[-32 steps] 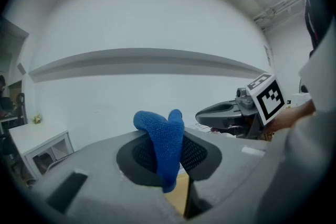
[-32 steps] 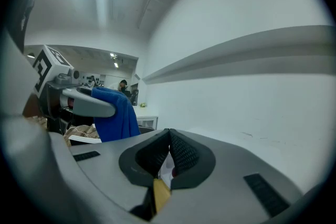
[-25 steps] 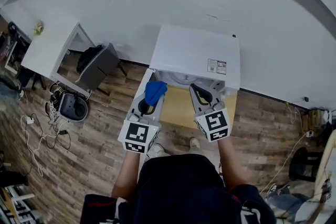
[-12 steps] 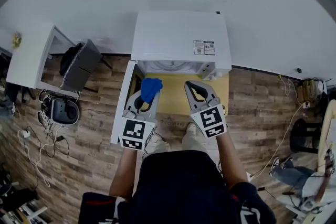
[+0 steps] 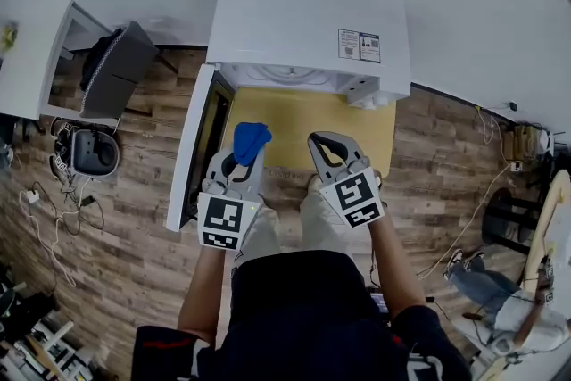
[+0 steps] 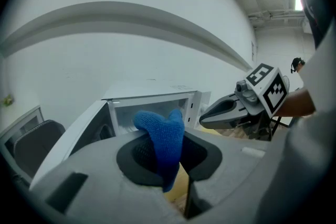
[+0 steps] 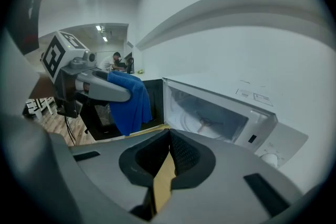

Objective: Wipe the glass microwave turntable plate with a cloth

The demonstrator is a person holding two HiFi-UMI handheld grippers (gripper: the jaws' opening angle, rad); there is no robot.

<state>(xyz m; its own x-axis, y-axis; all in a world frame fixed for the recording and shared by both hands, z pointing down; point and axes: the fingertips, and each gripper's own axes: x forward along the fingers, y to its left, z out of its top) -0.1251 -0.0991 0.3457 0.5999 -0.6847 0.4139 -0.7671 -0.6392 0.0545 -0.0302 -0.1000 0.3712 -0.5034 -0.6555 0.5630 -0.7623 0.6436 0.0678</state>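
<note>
Glass turntable plate [image 7: 202, 122] — seated inside the microwave [image 5: 308, 22] cavity, door [image 5: 192, 147] swung open to the left; untouched so far. Blue cloth [image 6: 160, 139] pinched in the left gripper [image 5: 239, 167], bunch standing above the jaws, tail hanging below. Right gripper [image 5: 328, 147] closed on nothing, just beside the left; both short of the cavity, over the yellow tabletop [image 5: 357, 125]. For the approach: lead with the cloth bunch, enter low and level to clear the cavity roof, press lightly — plate probably loose on its hub, likely to spin or tip. Keep the right gripper free to steady the rim.
</note>
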